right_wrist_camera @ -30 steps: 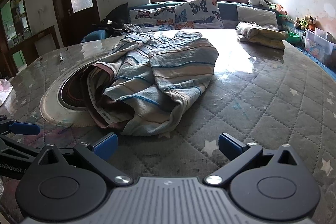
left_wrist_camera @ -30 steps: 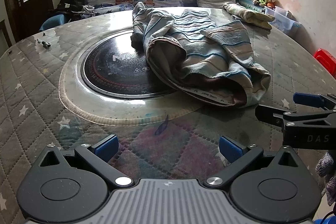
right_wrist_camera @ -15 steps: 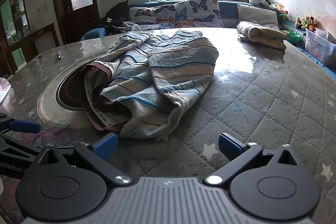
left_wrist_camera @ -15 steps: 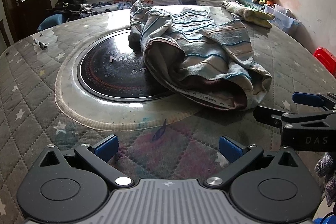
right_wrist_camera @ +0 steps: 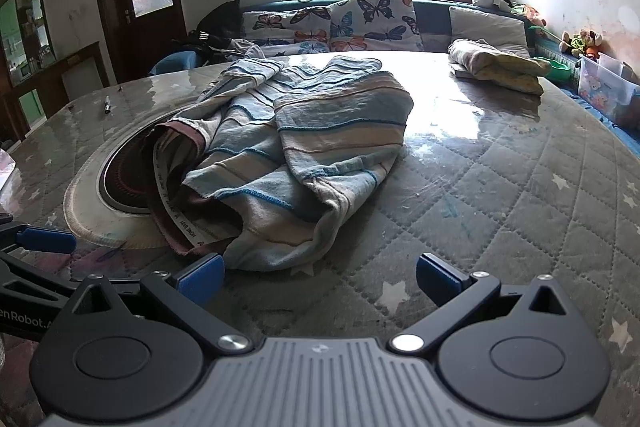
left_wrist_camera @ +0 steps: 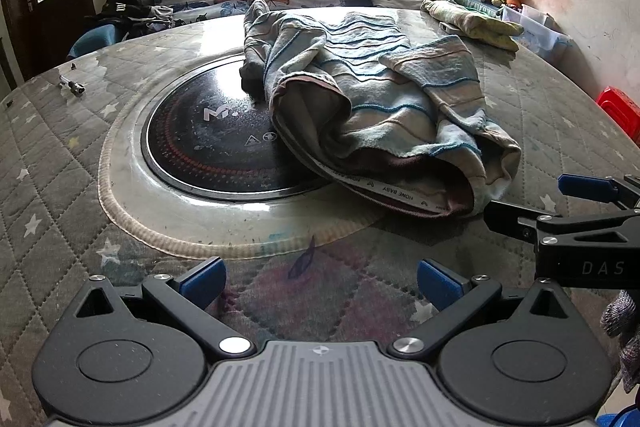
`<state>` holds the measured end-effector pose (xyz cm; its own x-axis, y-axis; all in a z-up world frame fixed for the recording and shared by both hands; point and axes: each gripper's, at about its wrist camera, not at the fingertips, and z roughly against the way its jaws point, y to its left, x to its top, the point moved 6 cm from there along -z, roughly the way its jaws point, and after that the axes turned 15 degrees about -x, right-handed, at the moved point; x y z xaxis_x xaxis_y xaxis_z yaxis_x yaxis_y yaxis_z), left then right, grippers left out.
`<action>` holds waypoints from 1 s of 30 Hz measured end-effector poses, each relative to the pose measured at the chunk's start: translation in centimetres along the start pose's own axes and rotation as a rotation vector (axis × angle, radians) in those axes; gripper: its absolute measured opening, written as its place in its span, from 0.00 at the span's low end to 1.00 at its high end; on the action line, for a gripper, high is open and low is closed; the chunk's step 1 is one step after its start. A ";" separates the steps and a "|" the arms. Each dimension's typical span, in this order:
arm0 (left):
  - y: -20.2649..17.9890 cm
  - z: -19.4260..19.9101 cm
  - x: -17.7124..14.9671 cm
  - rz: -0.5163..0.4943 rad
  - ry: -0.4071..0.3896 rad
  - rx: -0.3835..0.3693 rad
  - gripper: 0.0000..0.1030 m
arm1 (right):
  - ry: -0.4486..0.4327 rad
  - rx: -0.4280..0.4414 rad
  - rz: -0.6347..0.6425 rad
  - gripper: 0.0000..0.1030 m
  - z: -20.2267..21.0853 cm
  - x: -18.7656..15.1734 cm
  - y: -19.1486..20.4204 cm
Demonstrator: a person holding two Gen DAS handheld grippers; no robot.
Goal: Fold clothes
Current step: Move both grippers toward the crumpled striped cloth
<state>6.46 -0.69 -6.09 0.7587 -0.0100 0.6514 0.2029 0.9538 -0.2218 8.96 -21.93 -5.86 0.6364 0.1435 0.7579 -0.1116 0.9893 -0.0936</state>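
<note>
A crumpled striped blue and beige garment [left_wrist_camera: 372, 107] lies on the round quilted table, partly over the black hotplate [left_wrist_camera: 212, 143]. It also shows in the right wrist view [right_wrist_camera: 292, 151]. My left gripper [left_wrist_camera: 320, 281] is open and empty, a short way in front of the garment's near hem. My right gripper [right_wrist_camera: 318, 277] is open and empty, its left fingertip close to the garment's near edge. The right gripper shows at the right of the left wrist view [left_wrist_camera: 560, 203]. The left gripper shows at the left edge of the right wrist view [right_wrist_camera: 36, 251].
A folded yellowish cloth [left_wrist_camera: 472, 23] lies at the table's far right, also in the right wrist view [right_wrist_camera: 496, 67]. A small pen-like tool [left_wrist_camera: 72, 87] lies far left. A cushioned bench [right_wrist_camera: 340, 23] runs behind the table. A red stool [left_wrist_camera: 620, 111] stands at the right.
Both grippers have moved forward toward the garment, which now looks larger and nearer. Both stay open.
</note>
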 end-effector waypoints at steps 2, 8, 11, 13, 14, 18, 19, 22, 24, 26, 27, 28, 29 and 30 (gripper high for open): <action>0.0 -0.1 0.0 0.000 0.002 0.000 1.00 | 0.002 -0.001 0.000 1.00 -0.1 0.0 0.0; 0.1 -0.2 0.2 -0.002 0.005 0.000 1.00 | 0.004 -0.003 -0.002 1.00 -0.3 0.1 -0.1; 0.2 -0.3 0.3 -0.002 0.006 0.002 1.00 | 0.006 -0.003 -0.005 1.00 -0.4 0.2 -0.1; 0.2 -0.4 0.4 -0.003 0.007 0.004 1.00 | 0.008 -0.002 -0.006 1.00 -0.5 0.2 -0.1; 0.3 -0.4 0.5 -0.003 0.007 0.005 1.00 | 0.009 -0.002 -0.007 1.00 -0.5 0.2 -0.1; 0.4 -0.6 0.7 -0.001 0.007 0.010 1.00 | 0.010 -0.002 -0.006 1.00 -0.7 0.3 0.0; 0.5 -0.6 0.8 -0.002 0.007 0.012 1.00 | 0.010 -0.001 -0.006 1.00 -0.7 0.3 0.0; 0.6 -0.7 1.0 -0.004 0.007 0.015 1.00 | 0.010 0.001 -0.005 1.00 -0.8 0.4 0.0; 0.7 -0.8 1.1 -0.005 0.007 0.017 1.00 | 0.010 0.001 -0.003 1.00 -0.9 0.4 0.0; 0.7 -0.9 1.2 -0.007 0.007 0.019 1.00 | 0.008 0.002 -0.004 1.00 -0.9 0.6 0.0; 0.8 -0.9 1.3 -0.009 0.008 0.019 1.00 | 0.006 0.002 -0.006 1.00 -0.9 0.6 0.0; 0.8 -1.0 1.4 -0.010 0.008 0.021 1.00 | 0.005 0.002 -0.008 1.00 -1.0 0.7 -0.1; 0.9 -1.0 1.5 -0.011 0.008 0.023 1.00 | 0.003 0.002 -0.010 1.00 -1.0 0.8 -0.1; 1.0 -1.0 1.7 -0.012 0.007 0.025 1.00 | 0.002 0.001 -0.013 1.00 -1.1 0.9 -0.2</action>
<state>8.56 -0.09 -5.96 0.7607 -0.0234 0.6487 0.1964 0.9608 -0.1955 10.38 -21.95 -5.82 0.6394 0.1304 0.7577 -0.1039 0.9911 -0.0829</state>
